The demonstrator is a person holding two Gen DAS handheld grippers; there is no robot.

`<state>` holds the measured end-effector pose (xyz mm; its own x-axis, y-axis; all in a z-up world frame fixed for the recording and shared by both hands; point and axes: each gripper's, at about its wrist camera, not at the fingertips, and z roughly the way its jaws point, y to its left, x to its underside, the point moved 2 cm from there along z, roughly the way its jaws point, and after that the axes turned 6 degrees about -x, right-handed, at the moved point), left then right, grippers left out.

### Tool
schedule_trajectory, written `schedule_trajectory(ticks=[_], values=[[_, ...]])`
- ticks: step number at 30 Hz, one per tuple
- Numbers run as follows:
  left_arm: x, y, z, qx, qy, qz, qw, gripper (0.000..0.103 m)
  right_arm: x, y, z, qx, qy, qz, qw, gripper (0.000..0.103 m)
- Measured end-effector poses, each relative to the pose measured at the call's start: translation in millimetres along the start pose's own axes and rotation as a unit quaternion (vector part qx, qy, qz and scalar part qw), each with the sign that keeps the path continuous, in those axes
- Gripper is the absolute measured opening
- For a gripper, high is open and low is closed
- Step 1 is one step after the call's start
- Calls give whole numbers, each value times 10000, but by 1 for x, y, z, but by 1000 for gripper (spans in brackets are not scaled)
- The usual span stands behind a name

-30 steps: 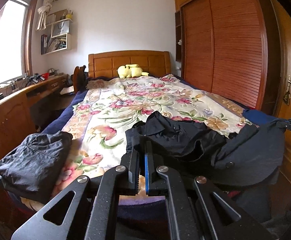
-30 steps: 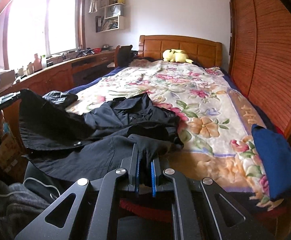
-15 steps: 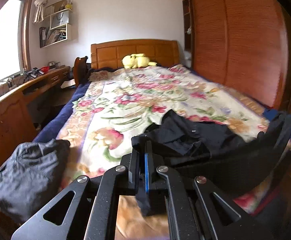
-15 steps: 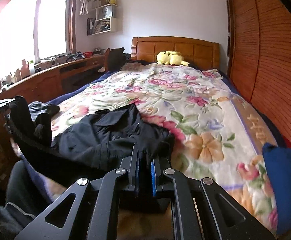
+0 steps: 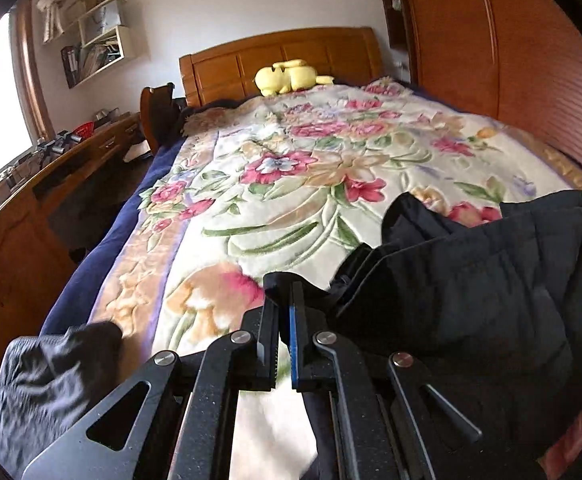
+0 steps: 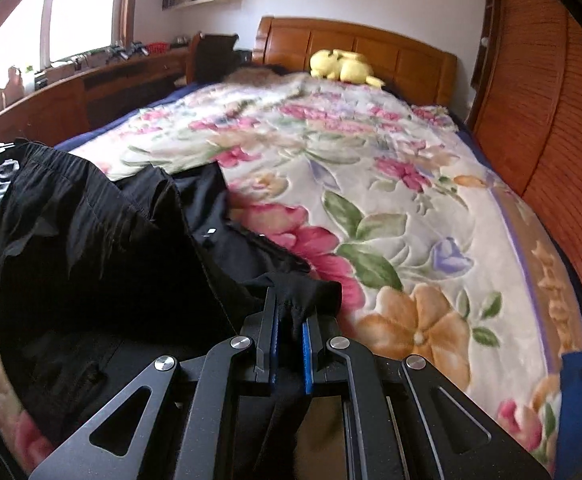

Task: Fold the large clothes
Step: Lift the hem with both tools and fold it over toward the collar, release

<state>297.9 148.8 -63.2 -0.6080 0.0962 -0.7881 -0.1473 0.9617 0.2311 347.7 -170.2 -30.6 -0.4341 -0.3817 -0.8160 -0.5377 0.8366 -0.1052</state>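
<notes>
My left fingers [image 5: 285, 312] pinch one edge of the black garment [image 5: 471, 280]; my right fingers [image 6: 290, 312] clamp another edge. It hangs between them over the near end of the bed [image 6: 391, 184].

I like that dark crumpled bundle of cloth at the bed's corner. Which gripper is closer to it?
Left. The left gripper has the dark bundle just beside it, at the bed's near corner. The right gripper sits across the black garment, with the bundle beyond the garment's far side.
</notes>
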Motion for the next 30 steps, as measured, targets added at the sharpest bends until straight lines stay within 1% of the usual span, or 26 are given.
schedule_trajectory(ticks=[2,7,9,11,15,17,20,22,24,25,26,27,28,29,30], values=[[-11,-3,16,-82,12,64,9999,4,-14,-8,15,61,64,-6,10000,9],[-48,-2,48,-263,-76,49,9996,4,-59,-30,51,258,6,125,9996,9],[-61,0,61,-232,-37,1,9997,4,-78,-37,68,331,31,292,9990,9],[-71,1,69,-191,5,-21,9998,4,-89,-40,82,378,87,437,9983,9],[-80,-4,85,-255,79,123,9996,4,-98,-39,110,582,94,498,9970,9],[-82,-4,91,-223,112,91,9996,4,-100,-36,122,682,152,507,9963,9],[-80,-6,95,-118,94,70,9999,4,-101,-33,129,626,168,542,9964,9],[-78,-10,95,-45,101,111,9999,4,-99,-34,131,562,268,557,9965,10],[-75,-10,94,106,197,44,9997,6,-96,-40,128,455,324,603,9966,15],[-73,-9,92,188,248,3,9995,6,-94,-40,124,456,300,578,9968,19],[-70,-9,89,245,279,7,9993,9,-92,-40,119,472,272,546,9970,27],[-68,-10,87,284,312,23,9991,15,-90,-39,112,482,238,533,9971,33],[-66,-11,84,341,343,39,9988,18,-88,-38,106,467,220,545,9972,47],[-61,-11,79,453,386,63,9982,25,-84,-37,99,396,212,566,9974,55],[-58,-12,75,513,406,83,9978,29,-81,-35,94,189,223,572,9979,57]])
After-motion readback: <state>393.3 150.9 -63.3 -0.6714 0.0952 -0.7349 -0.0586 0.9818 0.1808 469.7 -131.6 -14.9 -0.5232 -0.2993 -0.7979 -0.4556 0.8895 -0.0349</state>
